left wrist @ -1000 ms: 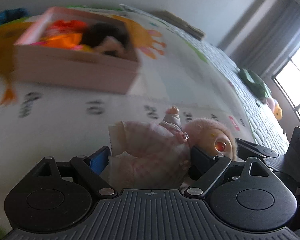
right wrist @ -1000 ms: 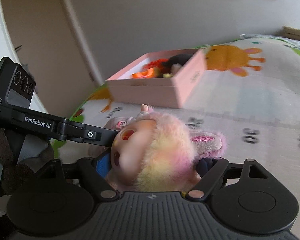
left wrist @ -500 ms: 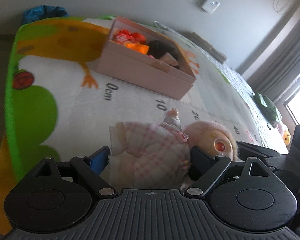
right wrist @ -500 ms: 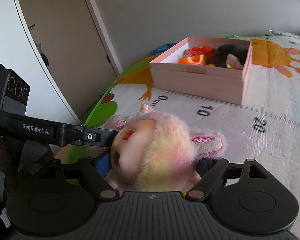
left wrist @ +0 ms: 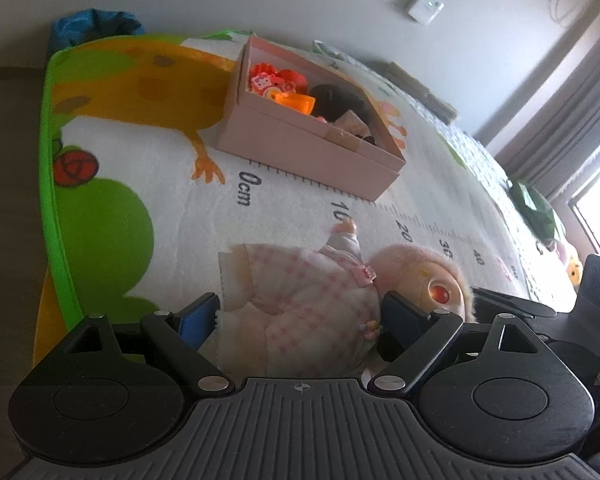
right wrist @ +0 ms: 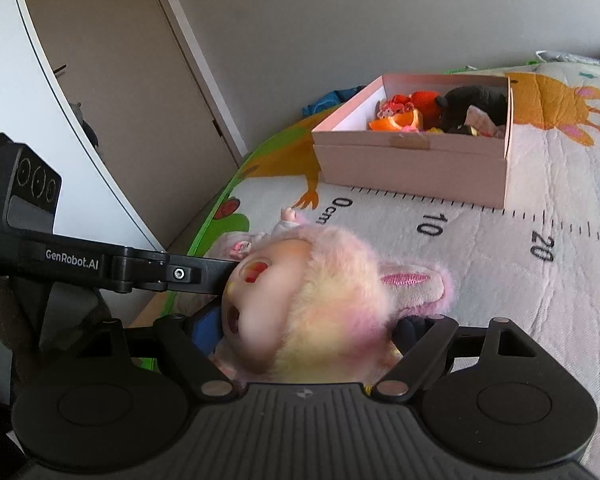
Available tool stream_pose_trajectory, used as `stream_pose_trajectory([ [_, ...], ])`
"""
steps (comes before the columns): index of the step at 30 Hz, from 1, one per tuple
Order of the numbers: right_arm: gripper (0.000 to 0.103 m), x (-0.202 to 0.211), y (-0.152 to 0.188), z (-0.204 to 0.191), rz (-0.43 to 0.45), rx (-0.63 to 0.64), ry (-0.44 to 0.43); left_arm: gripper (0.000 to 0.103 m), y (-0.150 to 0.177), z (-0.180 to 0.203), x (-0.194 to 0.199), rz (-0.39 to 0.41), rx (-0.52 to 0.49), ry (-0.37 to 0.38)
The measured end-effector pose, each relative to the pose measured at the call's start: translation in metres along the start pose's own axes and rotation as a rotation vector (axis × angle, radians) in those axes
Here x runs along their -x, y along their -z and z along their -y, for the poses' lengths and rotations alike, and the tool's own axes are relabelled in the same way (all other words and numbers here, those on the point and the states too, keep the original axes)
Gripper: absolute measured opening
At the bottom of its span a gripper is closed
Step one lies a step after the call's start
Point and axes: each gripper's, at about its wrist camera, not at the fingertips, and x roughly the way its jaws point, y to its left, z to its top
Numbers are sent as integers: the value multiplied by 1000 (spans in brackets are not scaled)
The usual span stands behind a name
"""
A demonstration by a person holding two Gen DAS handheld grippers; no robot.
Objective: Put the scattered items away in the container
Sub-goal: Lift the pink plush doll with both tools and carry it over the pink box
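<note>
Gripping one doll (left wrist: 308, 300): two grippers; one box (left wrist: 300, 148), apparently part-filled.

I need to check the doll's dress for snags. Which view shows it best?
The left wrist view: the doll's checked pink dress fills the left gripper. The right wrist view shows mostly her furry head in the right gripper.

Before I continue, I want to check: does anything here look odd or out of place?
Only the doll: both grippers hold it above the mat, left gripper on its body, right gripper on its head.
</note>
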Motion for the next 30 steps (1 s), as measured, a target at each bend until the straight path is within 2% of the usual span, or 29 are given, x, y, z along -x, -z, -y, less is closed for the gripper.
stream_pose_trajectory([
  [7, 83, -5, -12, 16, -4, -51, -9, 92, -20, 11, -8, -10, -47, -14],
  [14, 83, -10, -18, 23, -15, -48, -31, 92, -26, 6, -17, -40, 8, -27],
  [20, 84, -7, -29, 28, 8, -17, -34, 92, -39, 15, -18, -50, -4, -37],
  [30, 84, 0, -67, 44, 108, 31, -11, 92, -78, 35, -21, 16, -57, -32],
])
